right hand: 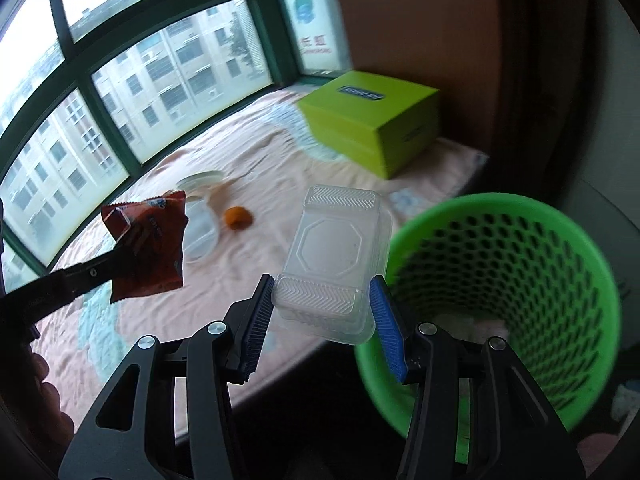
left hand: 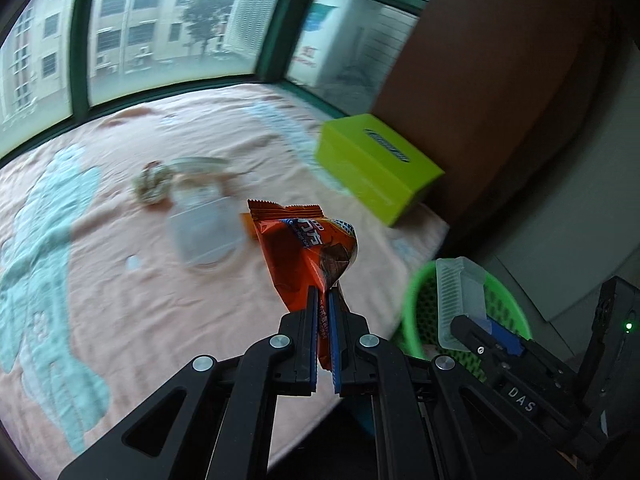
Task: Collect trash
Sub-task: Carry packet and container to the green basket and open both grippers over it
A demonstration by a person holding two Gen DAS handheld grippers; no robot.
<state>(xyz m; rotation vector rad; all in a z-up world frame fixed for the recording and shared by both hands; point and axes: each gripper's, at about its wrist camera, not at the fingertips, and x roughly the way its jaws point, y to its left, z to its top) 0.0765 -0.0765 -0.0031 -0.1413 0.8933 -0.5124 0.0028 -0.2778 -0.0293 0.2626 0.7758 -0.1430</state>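
My left gripper (left hand: 323, 295) is shut on an orange snack wrapper (left hand: 308, 240) and holds it above the bed; the wrapper also shows in the right wrist view (right hand: 148, 248). My right gripper (right hand: 322, 292) is shut on a clear plastic container (right hand: 336, 256), held over the bed's edge just left of the green mesh basket (right hand: 560, 304). In the left wrist view the container (left hand: 460, 300) sits in front of the basket (left hand: 416, 300). A clear cup (left hand: 204, 232), a crumpled wad (left hand: 154, 182) and an orange piece (right hand: 238, 218) lie on the bed.
A pink bedspread (left hand: 120, 264) with pale blue patterns covers the bed. A lime green box (left hand: 376, 164) stands at its far right corner by a brown wall (left hand: 480, 60). Windows run behind the bed. A clear lid (right hand: 200, 182) lies near the cup.
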